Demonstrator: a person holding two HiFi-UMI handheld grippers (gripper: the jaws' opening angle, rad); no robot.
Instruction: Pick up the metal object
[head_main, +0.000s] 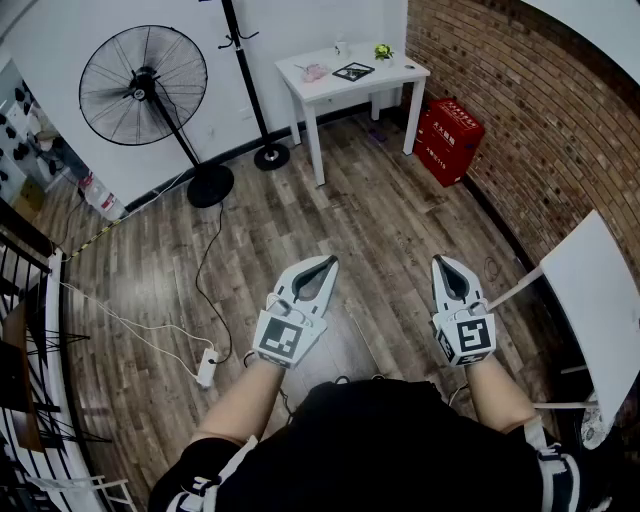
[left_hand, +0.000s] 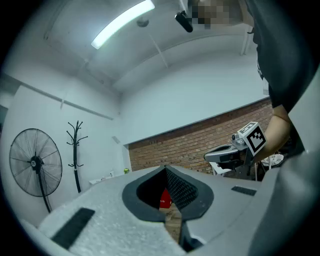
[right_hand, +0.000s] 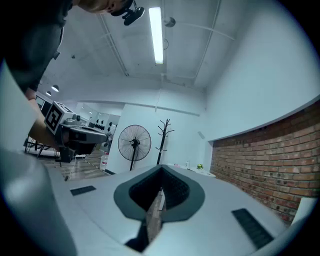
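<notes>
Closest to us, at 6 o'clock in the head view, is the person's dark shirt, with both forearms reaching out from it. We see the left gripper at about 7 o'clock and the right gripper at about 4 o'clock, side by side but apart, both held above the wooden floor. Each one is clenched: the tips of its jaws meet, only the drop-shaped hollow behind them stays clear, and nothing is grasped. Through the left hollow, in the left gripper view, we glimpse only floor and a bit of the red box. That box stands at 1 o'clock on the floor against the brick wall. A white table stands at 12 o'clock, well apart from both grippers. It carries a small plant, a flat black-framed item and something pink. We cannot pick out the metal object; the things on the table are too small to tell what they are made of. A standing fan is at 11 o'clock with a coat stand just beside it. A power strip lies on the floor at 8 o'clock, and a white panel leans in at 3 o'clock.
</notes>
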